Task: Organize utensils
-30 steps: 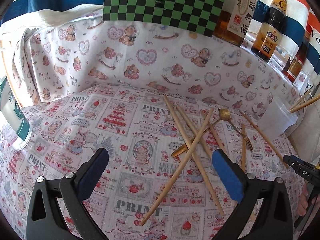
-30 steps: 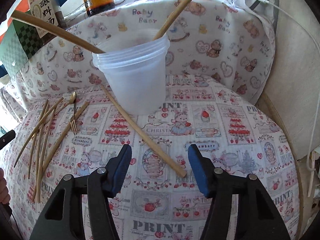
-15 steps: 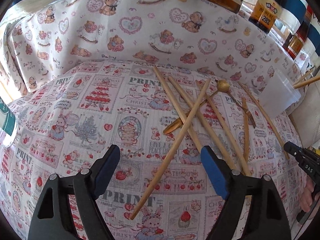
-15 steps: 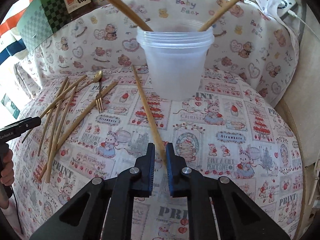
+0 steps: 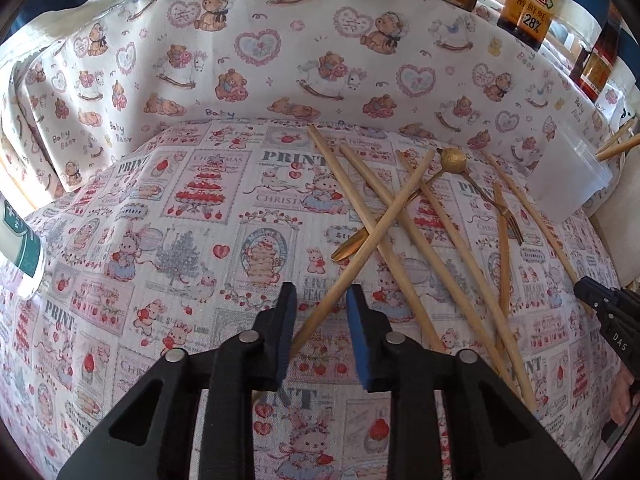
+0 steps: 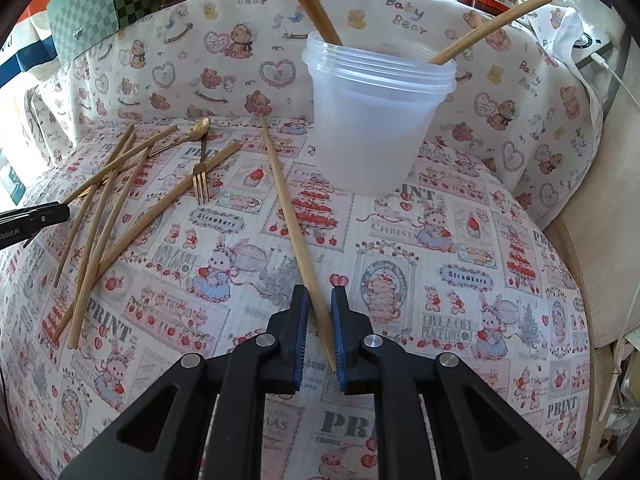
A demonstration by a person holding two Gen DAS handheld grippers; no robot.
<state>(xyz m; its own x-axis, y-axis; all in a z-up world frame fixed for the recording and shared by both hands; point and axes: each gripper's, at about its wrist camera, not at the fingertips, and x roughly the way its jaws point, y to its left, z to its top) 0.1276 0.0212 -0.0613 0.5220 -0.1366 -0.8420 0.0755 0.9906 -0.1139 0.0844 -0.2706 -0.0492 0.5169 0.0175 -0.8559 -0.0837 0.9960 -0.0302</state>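
Several wooden chopsticks lie crossed on the printed tablecloth (image 5: pixel 192 216), with a gold spoon (image 5: pixel 452 158) and a gold fork (image 5: pixel 508 216) among them. My left gripper (image 5: pixel 321 292) straddles the near end of one slanting chopstick (image 5: pixel 384 220). Its jaws are closing, and gaps show between the pads and the stick. My right gripper (image 6: pixel 319 292) is shut on the near end of a lone chopstick (image 6: pixel 284 200) that lies pointing toward a clear plastic cup (image 6: pixel 372 120). Two chopsticks (image 6: pixel 312 0) stand in that cup.
Sauce bottles (image 5: pixel 532 4) and a green checkered box (image 6: pixel 88 12) stand behind the raised bear-print cloth. The cup (image 5: pixel 568 176) is at the table's far right. A cable hangs along the right edge (image 6: pixel 624 92).
Both grippers dropped toward the cloth. The left jaws narrowed from wide open around one chopstick. The right jaws shut on the lone chopstick half a second ago and stay shut.
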